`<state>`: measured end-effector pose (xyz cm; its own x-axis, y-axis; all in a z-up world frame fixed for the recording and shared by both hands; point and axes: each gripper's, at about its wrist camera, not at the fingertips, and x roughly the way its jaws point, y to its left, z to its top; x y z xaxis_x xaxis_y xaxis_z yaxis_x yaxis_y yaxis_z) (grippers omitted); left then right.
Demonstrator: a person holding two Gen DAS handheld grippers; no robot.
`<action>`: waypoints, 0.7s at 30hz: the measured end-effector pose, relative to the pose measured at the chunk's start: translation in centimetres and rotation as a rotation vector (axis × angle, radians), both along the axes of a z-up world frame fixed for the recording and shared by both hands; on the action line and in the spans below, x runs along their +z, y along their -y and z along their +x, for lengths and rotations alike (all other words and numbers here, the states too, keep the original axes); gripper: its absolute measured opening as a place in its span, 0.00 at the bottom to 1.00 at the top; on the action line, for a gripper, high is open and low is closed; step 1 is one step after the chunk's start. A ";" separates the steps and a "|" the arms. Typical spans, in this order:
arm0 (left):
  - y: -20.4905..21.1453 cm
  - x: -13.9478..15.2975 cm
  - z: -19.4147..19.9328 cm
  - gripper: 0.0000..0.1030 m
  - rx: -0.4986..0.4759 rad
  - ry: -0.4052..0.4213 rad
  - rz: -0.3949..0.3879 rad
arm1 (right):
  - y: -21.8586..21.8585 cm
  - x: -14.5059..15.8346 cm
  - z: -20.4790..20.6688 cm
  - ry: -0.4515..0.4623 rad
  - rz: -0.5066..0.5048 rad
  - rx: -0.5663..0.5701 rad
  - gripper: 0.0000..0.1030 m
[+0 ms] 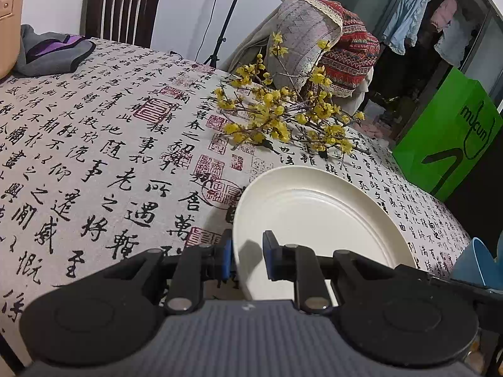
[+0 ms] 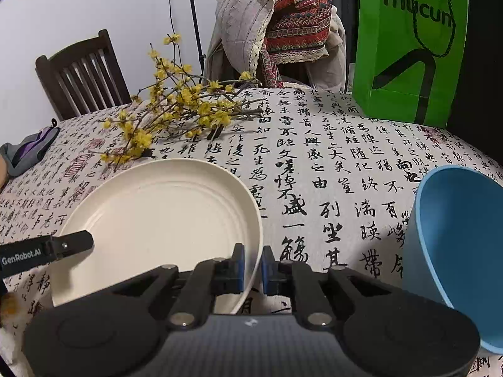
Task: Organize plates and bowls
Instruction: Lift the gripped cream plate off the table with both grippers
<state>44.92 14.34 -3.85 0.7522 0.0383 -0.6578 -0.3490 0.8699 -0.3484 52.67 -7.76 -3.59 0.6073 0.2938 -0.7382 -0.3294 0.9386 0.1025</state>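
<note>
Both grippers on the white plate, opposite rims. Right gripper clamped tight on its right rim. Left gripper nearly closed, pinching the left rim. Plate sits on the tablecloth beside yellow flower branches. Blue bowl tilted, right of the plate.

The right gripper sits at the bottom centre of the frame, its blue pads clamped on the near right rim of a cream plate that lies left of centre on the surface, a cloth printed with calligraphy. The left gripper reaches in from the left edge onto the plate's left rim. A blue bowl is tilted at the right edge. Yellow blossom branches lie beyond the plate, and a green bag stands upper right.
</note>
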 end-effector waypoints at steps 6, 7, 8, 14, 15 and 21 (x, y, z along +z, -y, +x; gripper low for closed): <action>0.2 0.0 0.0 0.20 -0.007 -0.002 0.013 | 0.1 0.0 0.3 -0.004 0.008 -0.005 0.11; 0.2 0.1 0.1 0.20 -0.008 -0.002 0.015 | 0.1 0.0 0.4 -0.007 0.011 -0.007 0.12; 0.2 0.1 0.1 0.20 -0.008 -0.002 0.016 | 0.1 -0.1 0.5 -0.007 0.012 -0.009 0.14; 0.5 0.0 0.2 0.20 -0.008 -0.003 0.040 | -0.4 -0.3 0.4 0.012 -0.006 0.015 0.15; 0.6 0.1 0.2 0.20 -0.009 -0.003 0.043 | -0.4 -0.3 0.4 0.014 -0.008 0.019 0.15; 0.3 0.1 0.1 0.20 -0.004 -0.003 0.037 | -0.4 -0.2 -0.1 0.026 -0.020 0.039 0.15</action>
<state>45.02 14.03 -3.73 0.7502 0.0601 -0.6585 -0.3469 0.8836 -0.3146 52.53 -7.34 -3.83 0.6147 0.3030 -0.7282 -0.3677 0.9269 0.0753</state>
